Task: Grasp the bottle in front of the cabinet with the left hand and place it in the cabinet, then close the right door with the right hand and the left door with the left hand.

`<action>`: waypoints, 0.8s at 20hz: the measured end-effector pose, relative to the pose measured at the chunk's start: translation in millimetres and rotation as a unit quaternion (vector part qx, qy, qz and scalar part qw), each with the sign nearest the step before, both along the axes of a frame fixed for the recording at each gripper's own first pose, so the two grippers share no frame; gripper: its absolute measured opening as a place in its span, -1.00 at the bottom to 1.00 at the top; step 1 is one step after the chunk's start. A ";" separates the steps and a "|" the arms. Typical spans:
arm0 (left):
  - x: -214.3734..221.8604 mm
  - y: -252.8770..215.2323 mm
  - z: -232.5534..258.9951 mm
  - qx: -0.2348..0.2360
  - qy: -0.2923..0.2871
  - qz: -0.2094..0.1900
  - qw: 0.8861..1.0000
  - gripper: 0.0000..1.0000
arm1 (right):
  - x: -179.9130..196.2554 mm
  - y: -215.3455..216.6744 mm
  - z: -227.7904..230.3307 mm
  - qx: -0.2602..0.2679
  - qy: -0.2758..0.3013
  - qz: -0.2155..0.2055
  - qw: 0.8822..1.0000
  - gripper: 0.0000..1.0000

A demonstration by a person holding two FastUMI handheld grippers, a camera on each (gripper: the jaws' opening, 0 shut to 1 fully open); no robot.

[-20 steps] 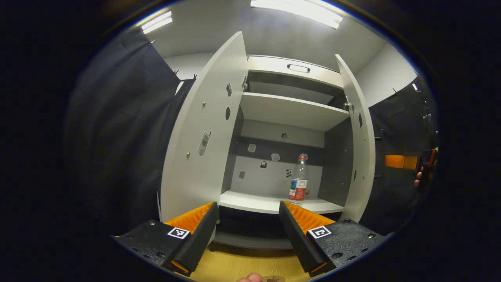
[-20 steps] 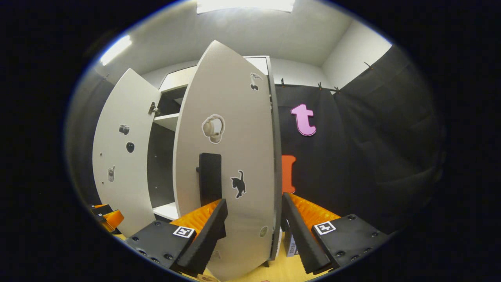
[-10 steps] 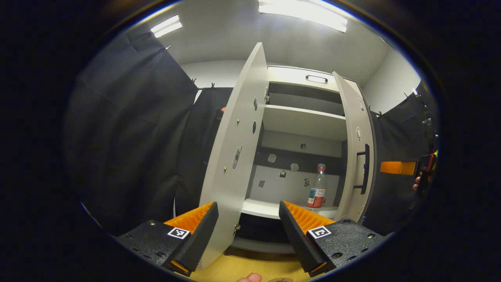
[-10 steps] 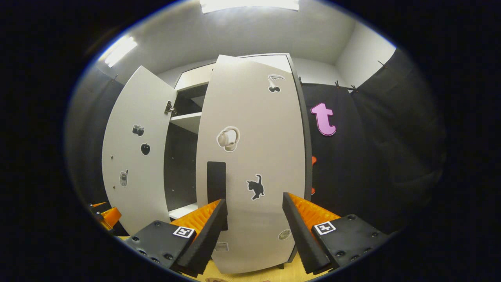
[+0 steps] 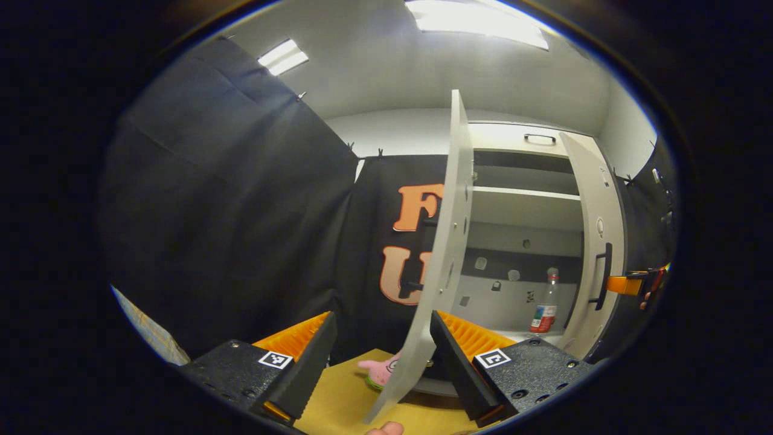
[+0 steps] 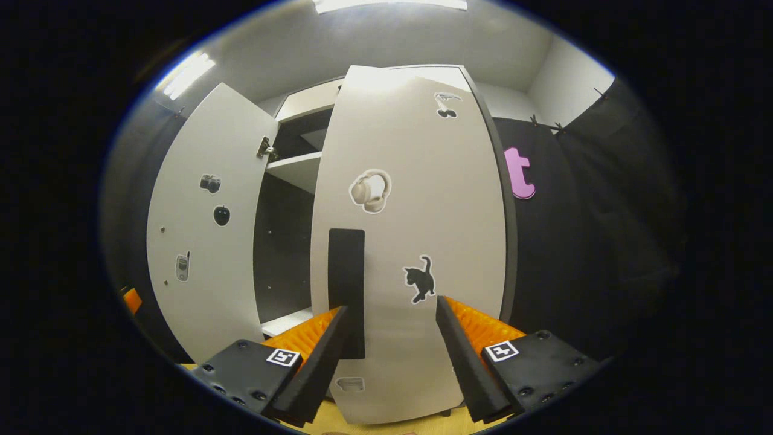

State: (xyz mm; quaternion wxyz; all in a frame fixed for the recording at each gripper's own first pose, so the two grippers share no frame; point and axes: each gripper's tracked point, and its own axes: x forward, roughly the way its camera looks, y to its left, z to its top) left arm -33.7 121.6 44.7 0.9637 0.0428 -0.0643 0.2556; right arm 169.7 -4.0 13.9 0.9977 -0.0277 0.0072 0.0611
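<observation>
The clear bottle [image 5: 546,300] with a red label stands upright on the white cabinet's lower shelf [image 5: 513,334]. In the left gripper view the left door [image 5: 448,241] is edge-on, its lower edge between the spread fingers of my open left gripper [image 5: 381,318]. The right door [image 5: 595,241] is swung most of the way shut. In the right gripper view my right gripper [image 6: 391,305] is open, close up to the right door's front [image 6: 423,211], beside its black handle [image 6: 346,284]. I cannot tell whether it touches. The left door [image 6: 199,229] stands wide open.
A pink plush toy [image 5: 380,370] lies on the wooden tabletop [image 5: 344,399] left of the cabinet's base. Black cloth walls close in both sides. The other gripper [image 5: 631,284] and a hand show beyond the right door. A fingertip [image 5: 386,429] pokes in at the bottom.
The right door has swung further shut, pushed along with my right gripper. My left gripper has swung left, out past the left door's edge, so that door now shows edge-on.
</observation>
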 end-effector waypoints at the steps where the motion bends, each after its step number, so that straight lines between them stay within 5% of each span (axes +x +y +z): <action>1: -2.8 12.5 2.7 0.002 -0.001 0.015 1.000 0.89 | 2.8 0.4 -1.4 0.005 0.001 0.000 1.000 0.90; 7: 7.7 61.3 20.9 0.020 -0.009 0.042 0.999 0.89 | 16.4 6.4 -9.1 0.020 0.006 -0.004 1.000 0.90; 16: 96.5 71.9 13.6 0.014 -0.001 -0.030 0.999 0.89 | -33.7 -12.9 -6.9 0.012 0.001 -0.015 1.000 0.90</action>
